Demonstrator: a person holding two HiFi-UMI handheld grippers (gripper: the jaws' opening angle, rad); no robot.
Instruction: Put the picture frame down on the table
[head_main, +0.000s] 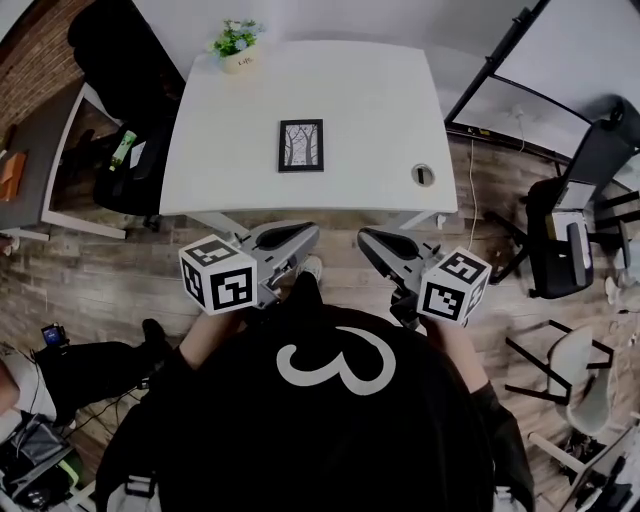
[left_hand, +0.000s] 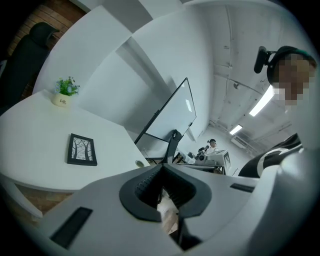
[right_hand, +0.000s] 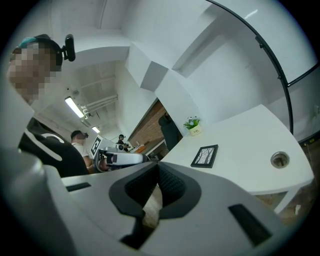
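A: Item 1, picture frame (head_main: 301, 146). Loc?
B: Flat on white table (head_main: 370, 90), face up, approx. centre, long side running away from the person. Black border, tree print inside. Not touched by either claw.

A: Item 2, left claw (left_hand: 162, 169). Status?
B: Closed, pad tips pressed together, nothing betw. them; only floor seen thru the gap lower down. Held off table's near edge, close to person's chest, well apart from frame.

A: Item 3, right claw (right_hand: 158, 167)?
B: Likewise closed and empty. Off near edge too, beside the left one, tips angled inward. Marker cube (head_main: 456, 286) at the body end; matching cube on the left unit.

A: Other items on table?
B: Potted plant (head_main: 238, 45), upright in white pot, far-left corner. Cable grommet (head_main: 423, 174), near-right corner. Both well apart from frame.

A: Surroundings?
B: Black office chair (head_main: 120, 150) left of table. Whiteboard on stand (left_hand: 172, 112) off to the right. Wood-plank floor (head_main: 120, 270). Brick wall (head_main: 30, 60) at far left.
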